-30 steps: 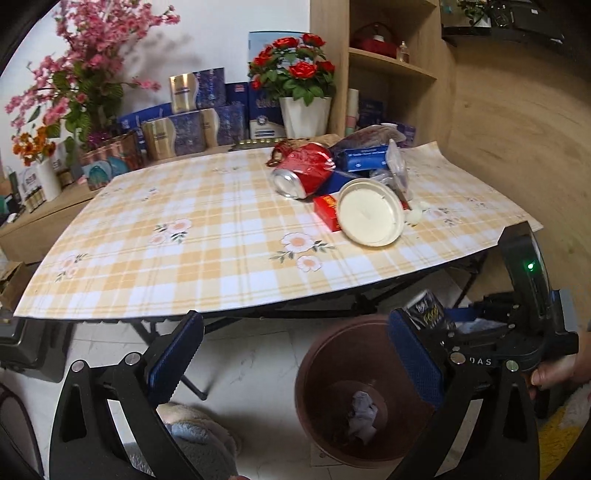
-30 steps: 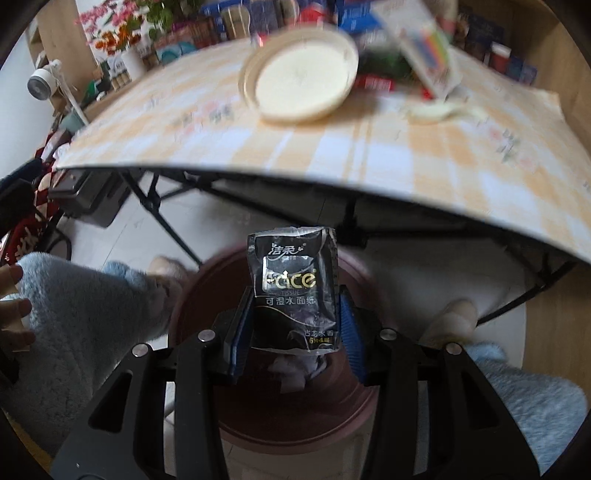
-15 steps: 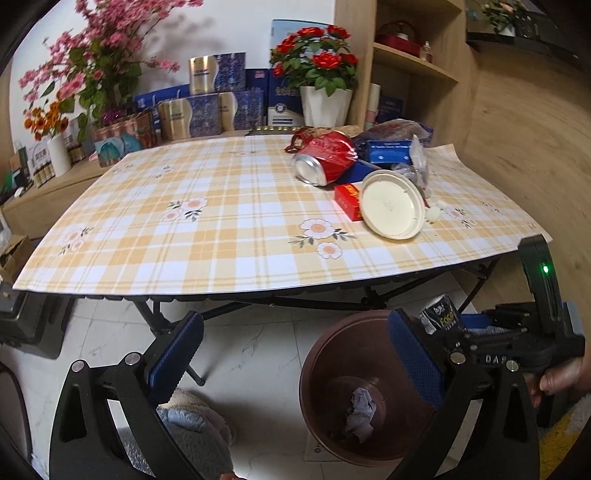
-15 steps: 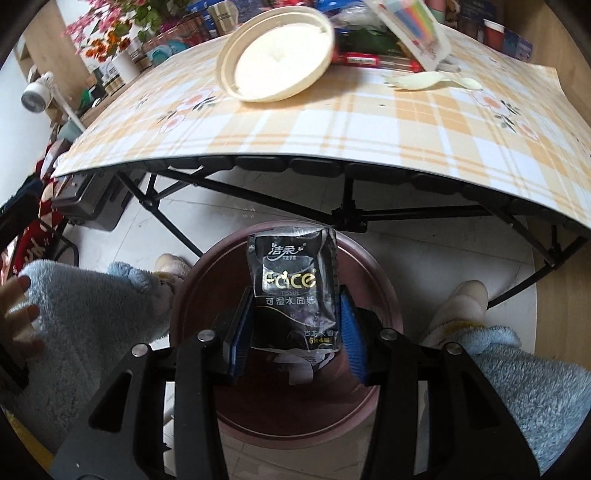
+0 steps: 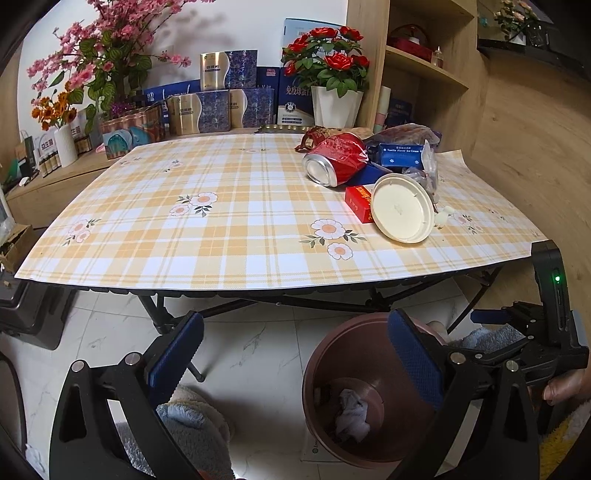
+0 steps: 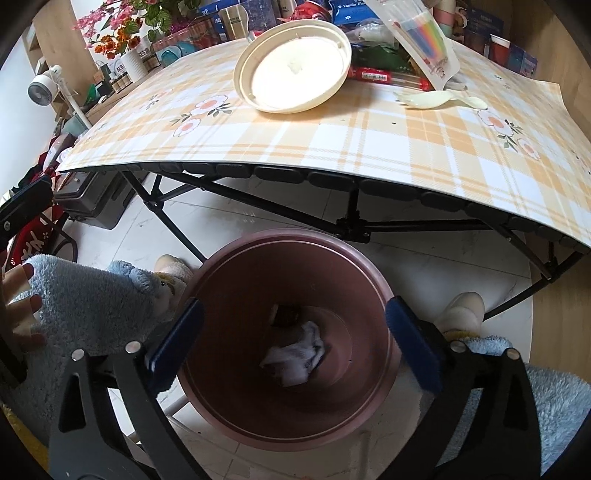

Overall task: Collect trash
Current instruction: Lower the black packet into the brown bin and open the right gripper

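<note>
Right wrist view: right gripper jaws opening, empty, dark packet below in bin.

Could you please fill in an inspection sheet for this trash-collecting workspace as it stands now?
Surface: plaid tablecloth on a folding table, mostly bare.
Job's things: brown bin on the floor holds crumpled tissue and a dark packet.
Clutter: red can, cream lid, red box, blue carton, marker pack still on the table.
Grippers: left gripper open, empty; right gripper opening above the bin, nothing between its jaws.
Cables: nothing seen.
Surroundings: rose pot, wooden shelves.
</note>
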Demonstrator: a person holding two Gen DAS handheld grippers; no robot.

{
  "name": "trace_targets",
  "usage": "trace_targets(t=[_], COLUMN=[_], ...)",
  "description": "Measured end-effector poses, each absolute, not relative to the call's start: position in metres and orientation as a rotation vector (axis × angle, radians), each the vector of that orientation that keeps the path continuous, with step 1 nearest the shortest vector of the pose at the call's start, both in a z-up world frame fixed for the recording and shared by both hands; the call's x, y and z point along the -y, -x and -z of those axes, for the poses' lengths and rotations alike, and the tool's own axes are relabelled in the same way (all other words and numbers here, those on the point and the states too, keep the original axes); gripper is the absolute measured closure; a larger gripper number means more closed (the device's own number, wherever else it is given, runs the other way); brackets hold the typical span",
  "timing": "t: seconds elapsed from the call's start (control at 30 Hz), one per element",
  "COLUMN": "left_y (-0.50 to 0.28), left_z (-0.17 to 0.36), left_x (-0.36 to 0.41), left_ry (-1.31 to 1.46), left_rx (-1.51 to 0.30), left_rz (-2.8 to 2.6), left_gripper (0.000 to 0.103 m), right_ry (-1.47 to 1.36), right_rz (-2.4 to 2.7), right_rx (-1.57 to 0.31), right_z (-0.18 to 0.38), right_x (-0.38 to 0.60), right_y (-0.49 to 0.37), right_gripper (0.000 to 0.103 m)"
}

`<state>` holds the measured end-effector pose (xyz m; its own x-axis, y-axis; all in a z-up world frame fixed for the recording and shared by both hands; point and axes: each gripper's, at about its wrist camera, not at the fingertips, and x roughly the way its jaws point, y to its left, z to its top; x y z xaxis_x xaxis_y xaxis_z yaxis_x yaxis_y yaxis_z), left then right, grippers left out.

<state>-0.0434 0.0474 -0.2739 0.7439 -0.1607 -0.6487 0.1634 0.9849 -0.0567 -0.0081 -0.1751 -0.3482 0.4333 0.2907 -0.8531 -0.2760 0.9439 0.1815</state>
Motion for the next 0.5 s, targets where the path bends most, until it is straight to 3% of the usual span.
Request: trace_targets(t=[0.5], left_y=[0.038], left_z=[0.262], left_x=[-0.059], left_ry=[0.082], left_rx=[-0.677], left_rz=[0.166], left_gripper=[0.006], right_ry=[-0.117], right_rz=[-0.309], right_rx=[-0.983], right_z=[0.329], right_x=[0.196], right_y=[0.006], right_gripper=[0.006])
